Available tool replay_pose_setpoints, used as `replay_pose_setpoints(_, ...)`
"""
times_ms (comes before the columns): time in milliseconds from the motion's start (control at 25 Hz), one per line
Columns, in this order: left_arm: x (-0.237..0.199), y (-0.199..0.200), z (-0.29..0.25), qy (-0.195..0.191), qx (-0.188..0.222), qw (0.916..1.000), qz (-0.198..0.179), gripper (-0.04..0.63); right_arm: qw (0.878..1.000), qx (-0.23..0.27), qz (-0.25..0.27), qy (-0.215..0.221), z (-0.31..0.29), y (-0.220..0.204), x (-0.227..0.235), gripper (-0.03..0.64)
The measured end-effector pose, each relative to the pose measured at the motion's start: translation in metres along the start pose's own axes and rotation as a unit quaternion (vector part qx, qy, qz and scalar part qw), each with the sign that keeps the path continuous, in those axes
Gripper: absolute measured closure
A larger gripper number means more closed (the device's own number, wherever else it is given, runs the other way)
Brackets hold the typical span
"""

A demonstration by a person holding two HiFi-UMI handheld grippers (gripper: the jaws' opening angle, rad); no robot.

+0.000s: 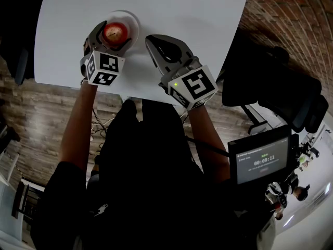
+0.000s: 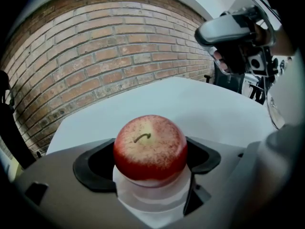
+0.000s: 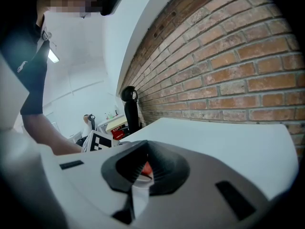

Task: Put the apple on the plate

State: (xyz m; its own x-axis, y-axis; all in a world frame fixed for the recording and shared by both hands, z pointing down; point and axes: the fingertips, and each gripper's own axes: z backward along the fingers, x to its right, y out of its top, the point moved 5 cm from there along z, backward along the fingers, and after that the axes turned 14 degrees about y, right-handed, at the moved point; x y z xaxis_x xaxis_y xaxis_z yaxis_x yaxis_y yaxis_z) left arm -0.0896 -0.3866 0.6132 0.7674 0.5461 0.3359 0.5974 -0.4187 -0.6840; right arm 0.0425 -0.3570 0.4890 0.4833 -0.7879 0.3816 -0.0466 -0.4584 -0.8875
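A red apple (image 1: 115, 33) with a yellowish top sits between the jaws of my left gripper (image 1: 115, 29), over a small white plate (image 1: 133, 21) near the table's left side. In the left gripper view the black pads (image 2: 90, 166) press on both sides of the apple (image 2: 149, 144), and the plate (image 2: 152, 199) shows right under it. My right gripper (image 1: 152, 41) hovers just right of the plate with its jaws together and nothing in them. Through its jaws (image 3: 143, 170) only a sliver of the apple (image 3: 147, 167) shows.
The white table (image 1: 182, 14) runs along a brick wall (image 1: 291, 14). A dark chair (image 1: 276, 87) and a screen showing a timer (image 1: 260, 160) stand to the right, off the table. The table's near edge (image 1: 135, 95) lies just behind both grippers.
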Motion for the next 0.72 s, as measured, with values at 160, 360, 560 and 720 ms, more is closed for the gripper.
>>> replay_pose_setpoints(160, 0.0016, -0.0001, 0.0006, 0.001, 0.001, 1.0, 0.002, 0.172, 1.0, 0.0, 0.001, -0.001, 0.0019, -0.0007, 0.0005, 0.612)
replay_pose_setpoints(360, 0.0033, -0.0015, 0.0015, 0.004, -0.001, 0.9999, 0.009, 0.17, 1.0, -0.001, -0.001, -0.002, 0.0054, -0.0018, 0.0007, 0.612)
replay_pose_setpoints(560, 0.0029, -0.0039, 0.0006, 0.005, -0.004, 0.9999, 0.011, 0.158, 1.0, 0.0, -0.003, -0.003, 0.0088, -0.0043, 0.0007, 0.613)
replay_pose_setpoints(720, 0.0026, -0.0038, 0.0003, 0.006, -0.004, 0.9999, 0.016, 0.133, 1.0, 0.004, -0.003, -0.005, 0.0096, -0.0024, 0.0016, 0.612)
